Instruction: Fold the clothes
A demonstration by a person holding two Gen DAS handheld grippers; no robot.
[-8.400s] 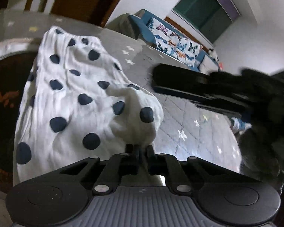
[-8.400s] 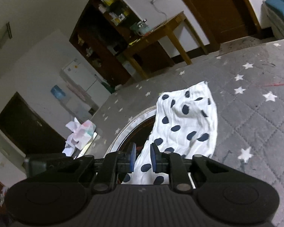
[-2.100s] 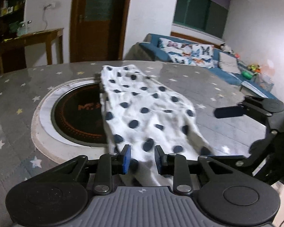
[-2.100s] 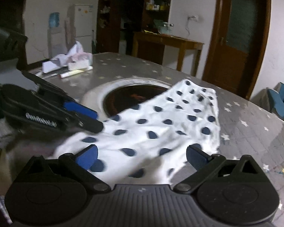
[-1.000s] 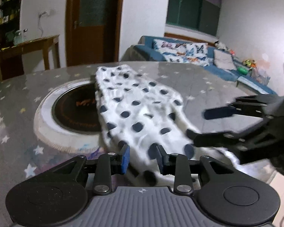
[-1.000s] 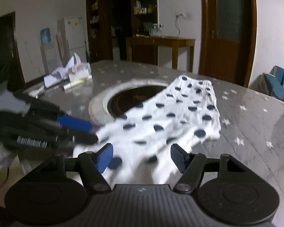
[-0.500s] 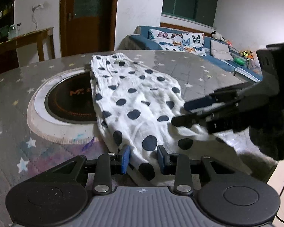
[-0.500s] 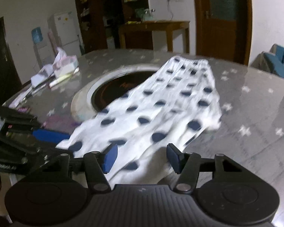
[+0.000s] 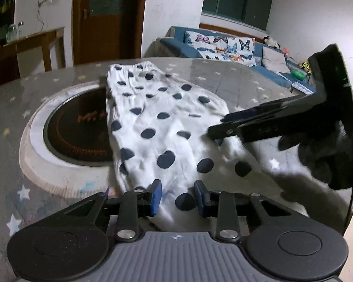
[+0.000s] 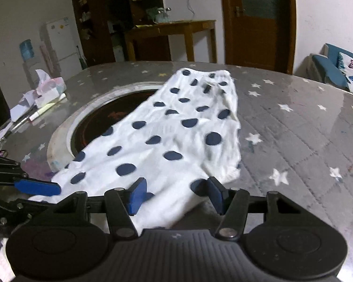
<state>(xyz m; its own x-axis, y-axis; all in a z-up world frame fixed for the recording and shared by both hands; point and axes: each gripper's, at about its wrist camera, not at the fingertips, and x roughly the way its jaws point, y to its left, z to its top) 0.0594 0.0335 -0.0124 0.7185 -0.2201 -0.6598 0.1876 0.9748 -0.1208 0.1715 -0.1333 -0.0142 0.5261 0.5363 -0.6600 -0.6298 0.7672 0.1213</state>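
White garment [image 10: 167, 136] (navy dots), rumpled

Left gripper [image 9: 177, 198] fingers parted; right gripper [image 10: 176, 195] fingers spread.

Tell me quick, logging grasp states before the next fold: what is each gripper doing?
Left gripper: open, polka-dot garment between its fingers, not clamped.
Right gripper: open, over the garment's near edge, holding nothing.

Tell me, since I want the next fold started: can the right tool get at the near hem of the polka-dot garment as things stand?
Probably yes. The right tool is open, with the polka-dot garment's near edge lying between its fingers and nothing over it; the left tool sits off to one side.
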